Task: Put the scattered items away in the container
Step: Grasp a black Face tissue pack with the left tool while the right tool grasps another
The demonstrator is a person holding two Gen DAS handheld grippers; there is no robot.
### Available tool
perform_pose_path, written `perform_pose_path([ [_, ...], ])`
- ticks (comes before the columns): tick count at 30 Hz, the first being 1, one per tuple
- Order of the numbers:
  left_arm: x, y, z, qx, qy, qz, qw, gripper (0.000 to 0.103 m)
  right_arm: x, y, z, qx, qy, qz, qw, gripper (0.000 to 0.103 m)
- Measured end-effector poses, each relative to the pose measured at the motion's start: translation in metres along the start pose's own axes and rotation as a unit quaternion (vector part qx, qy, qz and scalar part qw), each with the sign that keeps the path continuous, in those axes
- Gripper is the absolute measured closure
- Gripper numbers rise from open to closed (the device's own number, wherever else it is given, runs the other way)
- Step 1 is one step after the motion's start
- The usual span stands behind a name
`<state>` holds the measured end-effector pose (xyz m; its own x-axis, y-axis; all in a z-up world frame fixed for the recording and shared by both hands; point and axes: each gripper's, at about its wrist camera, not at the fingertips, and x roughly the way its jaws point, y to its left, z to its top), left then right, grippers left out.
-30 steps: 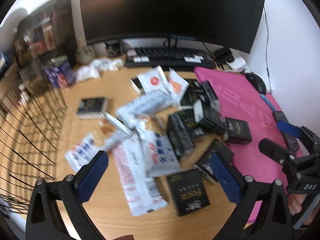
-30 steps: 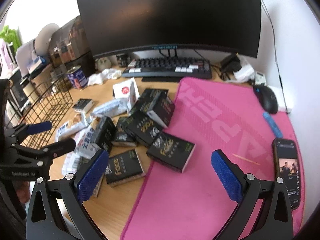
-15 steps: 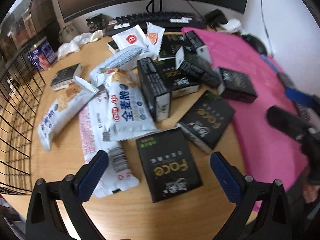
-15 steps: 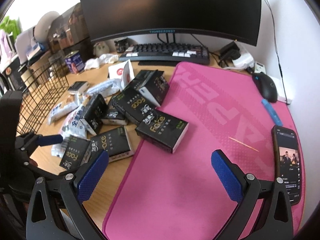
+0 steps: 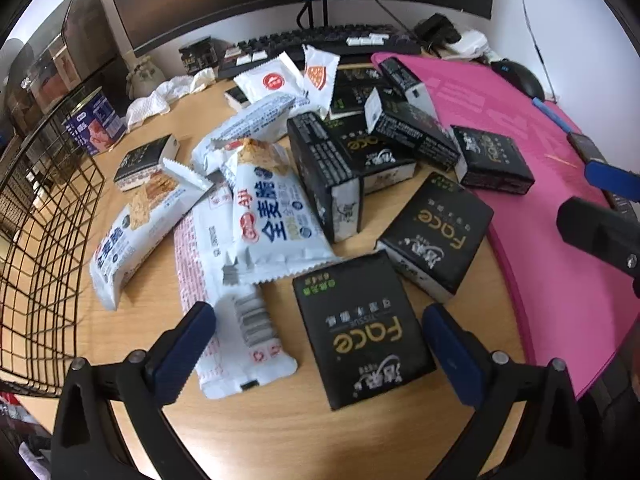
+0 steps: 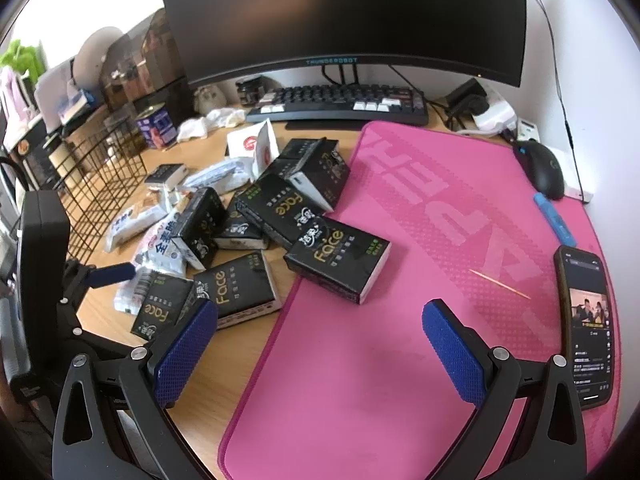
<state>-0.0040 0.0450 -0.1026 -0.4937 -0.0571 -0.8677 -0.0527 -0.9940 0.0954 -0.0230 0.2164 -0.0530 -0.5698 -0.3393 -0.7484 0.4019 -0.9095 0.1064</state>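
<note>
A wooden desk (image 5: 132, 280) stands against a white wall, with a dark curved monitor (image 6: 340, 16) and a black keyboard (image 6: 340, 104) along its back edge. A pink desk mat (image 6: 400, 280) covers the right half.

The left gripper (image 5: 320, 344) hovers low over the near edge of the pile, its blue-padded jaws spread wide and empty. A black Face tissue pack (image 5: 360, 332) lies flat on the wood between them, and a white snack wrapper (image 5: 224, 280) runs beside the left pad. The right gripper (image 6: 320, 348) hangs over the bare front part of the mat, jaws equally wide apart, holding nothing.

The open room is mostly on the mat: its front and middle are free, while a phone (image 6: 586, 328) lies near its right edge, with a toothpick (image 6: 500, 279) and a blue strip (image 6: 554, 220) nearby and a black mouse (image 6: 542, 168) at its back right corner.

The scattered pile sits in the middle of the desk, spilling onto the mat's left edge. I count about eight black tissue packs in the heap, some stacked or tilted so the count is unsure, plus one small pack (image 5: 144, 160) lying apart toward the left. There are about six white snack packets.

The black wire basket (image 5: 44, 240) stands at the left edge of the desk, just beside the pile. A blue tin (image 5: 96, 124) sits behind it.
</note>
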Motion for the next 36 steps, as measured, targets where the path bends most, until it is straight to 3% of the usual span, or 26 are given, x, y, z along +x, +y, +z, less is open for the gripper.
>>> perform_pose_path([
  [2,-0.002,-0.002,0.002,0.017,0.013,-0.028,0.9994,0.001,0.000,0.000,0.000,0.000,0.000,0.001,1.000,0.000],
  [6,-0.013,0.005,0.004,-0.019,0.014,-0.101,0.9946,0.001,-0.001,-0.001,0.000,0.001,-0.001,0.000,1.000,0.000],
  [8,-0.010,0.006,0.005,-0.029,0.022,-0.114,0.9928,0.001,-0.001,-0.002,0.001,0.004,-0.003,-0.001,1.000,0.000],
  [10,-0.009,0.004,0.006,-0.022,0.021,-0.096,0.9950,0.004,-0.001,-0.004,0.001,0.007,-0.003,0.000,1.000,0.000],
  [13,-0.011,0.002,0.007,-0.018,0.015,-0.068,0.9974,0.031,0.000,-0.005,0.001,0.008,-0.003,0.000,1.000,0.000],
  [14,-0.011,0.003,0.008,-0.019,0.017,-0.071,0.9972,0.043,0.000,-0.006,0.001,0.009,-0.003,0.001,1.000,0.000],
  [15,-0.010,0.005,0.008,-0.022,0.022,-0.082,0.9961,0.047,0.000,-0.006,0.001,0.010,-0.003,0.001,1.000,0.000],
  [17,-0.007,0.008,0.008,-0.025,0.029,-0.097,0.9946,0.049,0.000,-0.007,0.001,0.010,-0.002,0.001,1.000,0.000],
  [23,-0.006,-0.005,0.005,0.012,0.022,-0.061,0.9978,0.050,0.004,-0.007,-0.001,0.010,0.002,0.002,1.000,0.000],
  [27,-0.006,0.001,0.006,0.005,0.025,-0.067,0.9974,0.051,0.005,-0.004,-0.001,0.007,0.003,0.005,1.000,0.000],
  [31,-0.015,0.010,0.007,0.007,0.008,-0.036,0.9993,0.051,0.011,0.006,-0.004,0.001,0.011,0.021,1.000,0.000],
  [36,-0.023,0.026,0.006,-0.005,0.001,-0.036,0.9993,0.051,0.030,0.032,-0.009,-0.035,0.027,0.028,0.999,0.000],
])
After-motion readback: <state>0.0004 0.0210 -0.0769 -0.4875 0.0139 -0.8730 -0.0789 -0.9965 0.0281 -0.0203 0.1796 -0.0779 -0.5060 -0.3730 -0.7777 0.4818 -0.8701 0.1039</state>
